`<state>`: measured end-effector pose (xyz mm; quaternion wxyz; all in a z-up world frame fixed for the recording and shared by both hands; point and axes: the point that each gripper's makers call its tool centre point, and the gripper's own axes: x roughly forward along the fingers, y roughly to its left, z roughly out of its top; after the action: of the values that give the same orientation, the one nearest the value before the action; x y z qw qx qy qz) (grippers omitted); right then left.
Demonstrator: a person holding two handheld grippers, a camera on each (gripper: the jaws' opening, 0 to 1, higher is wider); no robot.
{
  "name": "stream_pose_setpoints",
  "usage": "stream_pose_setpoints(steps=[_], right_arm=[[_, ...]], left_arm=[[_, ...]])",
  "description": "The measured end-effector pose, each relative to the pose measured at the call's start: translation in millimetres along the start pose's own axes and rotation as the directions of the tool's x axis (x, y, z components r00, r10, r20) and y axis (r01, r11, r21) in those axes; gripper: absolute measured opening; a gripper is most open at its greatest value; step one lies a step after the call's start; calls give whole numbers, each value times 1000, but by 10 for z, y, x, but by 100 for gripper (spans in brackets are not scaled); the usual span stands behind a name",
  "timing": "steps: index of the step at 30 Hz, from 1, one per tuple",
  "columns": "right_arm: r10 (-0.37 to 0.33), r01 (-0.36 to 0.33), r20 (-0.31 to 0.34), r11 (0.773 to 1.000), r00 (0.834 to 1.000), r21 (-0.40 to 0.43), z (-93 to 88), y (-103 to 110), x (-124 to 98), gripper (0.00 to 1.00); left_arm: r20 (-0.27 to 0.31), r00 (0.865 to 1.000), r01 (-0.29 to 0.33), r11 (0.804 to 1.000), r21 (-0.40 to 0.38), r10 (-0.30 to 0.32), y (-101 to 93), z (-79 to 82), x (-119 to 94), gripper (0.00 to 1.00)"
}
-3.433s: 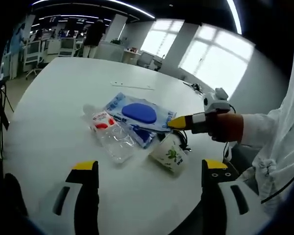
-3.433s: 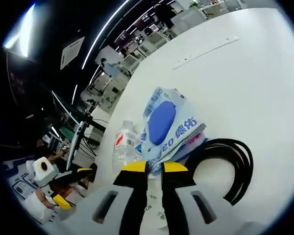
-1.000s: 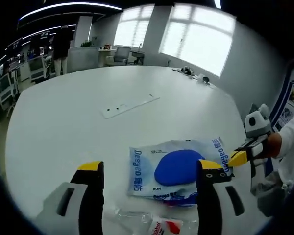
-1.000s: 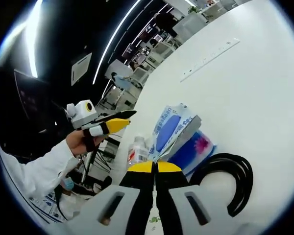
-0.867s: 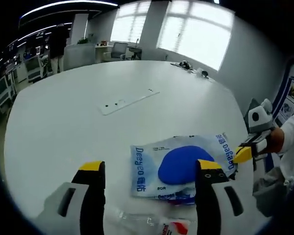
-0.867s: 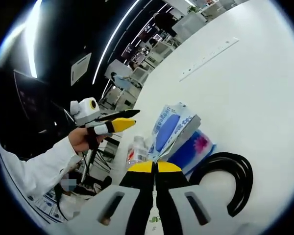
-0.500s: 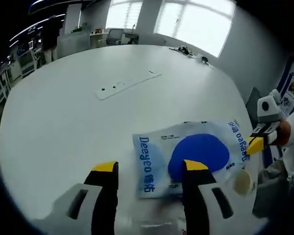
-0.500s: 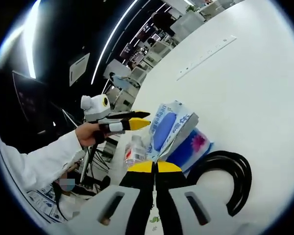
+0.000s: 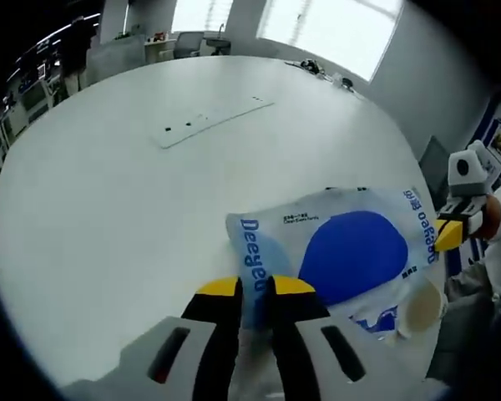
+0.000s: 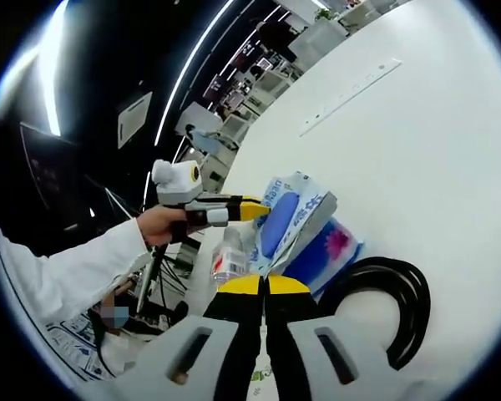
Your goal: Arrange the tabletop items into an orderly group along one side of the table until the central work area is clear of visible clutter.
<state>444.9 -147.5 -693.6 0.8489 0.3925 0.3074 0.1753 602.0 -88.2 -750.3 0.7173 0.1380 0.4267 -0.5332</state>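
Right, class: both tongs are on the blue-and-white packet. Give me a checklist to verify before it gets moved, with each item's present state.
1. Left tongs closed on the packet edge: ok.
2. Right tongs closed at the packet's other end: ok; what they pinch, cannot tell.
3. Packet lifted off the table: ok, raised in the right gripper view.
4. Water bottle clear of the packet: cannot tell.
5. Black cable clear of the packet: ok.
6. Cup clear: not ok, right beside the packet.

You see: table [image 9: 108,192] smooth matt white | blue-print pouch [image 9: 342,251] glossy plastic film, crinkled | bottle [image 10: 227,255] clear plastic | cable [image 10: 392,309] black, slightly shiny rubbery coil | your left gripper [image 9: 255,288] tips glossy yellow plastic, grey matt bodies
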Motion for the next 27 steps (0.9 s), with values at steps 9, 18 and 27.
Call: stream_pose_setpoints(steps=[9,18,27], right_arm=[[3,-3,7,1000,1000,-6,22,14,-6,0],[19,-19,19,999,1000,-26,111,106,-31,0],[16,-14,40,999,999,-51,266,108,-136,0]], left_arm=[[9,1000,6,1000,29,-7,-9,19,-69,0],[55,998,-22,1000,14,21,14,141,-232,0],[112,992,-55,998,-10,55,-69,302,-493,0]])
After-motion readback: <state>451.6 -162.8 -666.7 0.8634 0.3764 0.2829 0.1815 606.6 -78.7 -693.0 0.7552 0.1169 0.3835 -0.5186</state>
